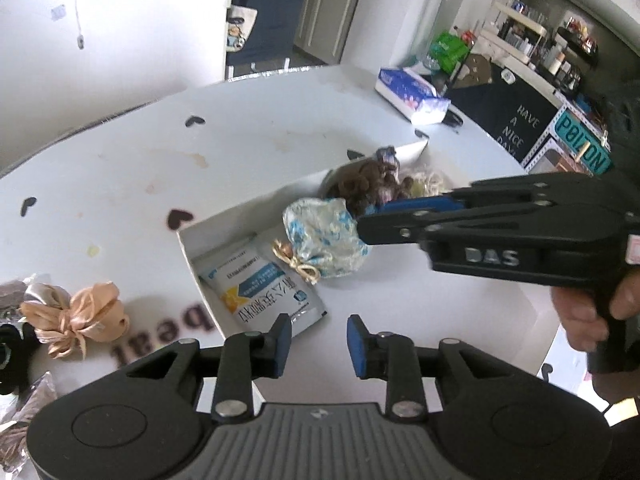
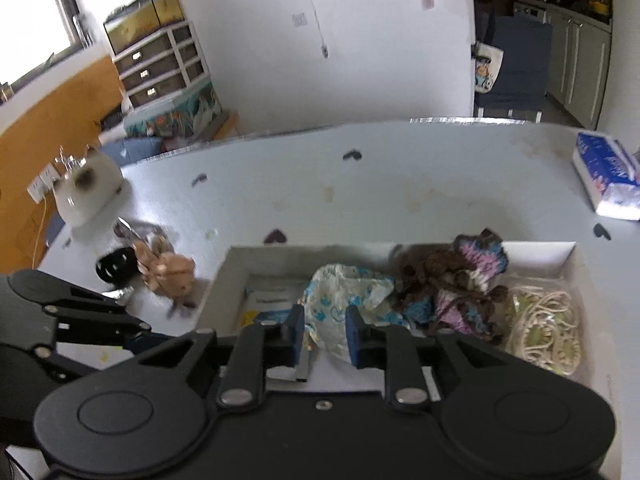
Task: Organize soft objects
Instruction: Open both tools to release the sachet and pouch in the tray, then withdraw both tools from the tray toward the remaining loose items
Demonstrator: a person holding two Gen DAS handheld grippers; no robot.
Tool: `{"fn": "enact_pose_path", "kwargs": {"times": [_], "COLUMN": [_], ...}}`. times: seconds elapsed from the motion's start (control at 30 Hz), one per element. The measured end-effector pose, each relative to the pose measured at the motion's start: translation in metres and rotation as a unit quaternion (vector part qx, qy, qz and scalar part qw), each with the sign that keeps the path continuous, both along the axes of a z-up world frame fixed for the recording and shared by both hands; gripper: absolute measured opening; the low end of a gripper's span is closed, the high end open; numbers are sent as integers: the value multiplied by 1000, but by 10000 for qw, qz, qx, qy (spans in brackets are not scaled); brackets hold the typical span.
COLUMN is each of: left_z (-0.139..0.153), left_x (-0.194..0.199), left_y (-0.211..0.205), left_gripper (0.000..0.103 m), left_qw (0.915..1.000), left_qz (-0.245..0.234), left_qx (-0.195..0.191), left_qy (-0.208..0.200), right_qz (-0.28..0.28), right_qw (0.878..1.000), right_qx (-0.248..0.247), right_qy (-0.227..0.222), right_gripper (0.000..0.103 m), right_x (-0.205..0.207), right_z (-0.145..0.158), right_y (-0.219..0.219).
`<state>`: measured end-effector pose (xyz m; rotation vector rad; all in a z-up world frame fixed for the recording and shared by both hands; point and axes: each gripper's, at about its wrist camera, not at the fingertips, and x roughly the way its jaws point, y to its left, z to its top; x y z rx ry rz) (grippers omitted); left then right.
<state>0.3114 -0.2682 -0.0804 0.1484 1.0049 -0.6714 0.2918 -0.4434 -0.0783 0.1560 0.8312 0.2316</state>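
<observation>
While your left wrist view looks across the white box (image 1: pixel 188 240) from its near corner, it catches things the right one misses: your right gripper (image 1: pixel 362 222) seen from the side, its closed tips at the blue-and-white pouch (image 1: pixel 324 236), and your hand (image 1: pixel 592 312) on its handle at 3 o'clock. A peach satin pouch (image 1: pixel 76 316) lies on the table (image 1: pixel 240 140) at 9 o'clock, outside the box.

Your right wrist view gives the rest — the whole box (image 2: pixel 576 256), with a white sachet (image 2: pixel 268 300) at its left end, a brown-and-purple crocheted piece (image 2: pixel 452 284) at 1 o'clock of the pouch (image 2: pixel 344 296), and cream cord (image 2: pixel 548 320) at 3 o'clock. A tissue pack (image 2: pixel 604 176) sits far off at 2 o'clock.

Your right gripper (image 2: pixel 323 334) is nearly closed, its blue pads on either side of the blue-and-white pouch, pinching it inside the box. Your left gripper (image 1: pixel 320 344) is partly open with nothing between its pads, hovering above the near end of the box.
</observation>
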Motion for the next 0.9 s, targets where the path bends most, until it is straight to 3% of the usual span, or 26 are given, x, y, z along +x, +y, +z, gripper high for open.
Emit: {"fn": "enact_pose_path", "kwargs": {"times": [0.2,0.43,0.67,0.77,0.9], "left_z": [17,32,41,41,40], "left_x": [-12,-29,-46,-53,-63], "left_y": [8,19,29,32,35], "left_gripper": [44,67,89,97,103], "left_qw": [9995,9975,9935,9912,9886], "left_qz": [185,473,850,1025,1202], "left_qx": [-109,-200,-270,-284,-321], "left_qy": [-235,-491,-709,-783,-847], "right_qz": [-181,-465,-595,-668,-794], "right_qw": [9994,9972,9951,9938,9924], "right_qx": [-14,-135,-300,-391,-456], "right_qy": [-301,-564,-724,-801,-827], "right_gripper": [36,52,76,81,94], "right_x": [-26,-59,-87,-99,-112], "right_z": [23,40,46,47,47], "right_y": [-5,-10,-13,-15,-21]}}
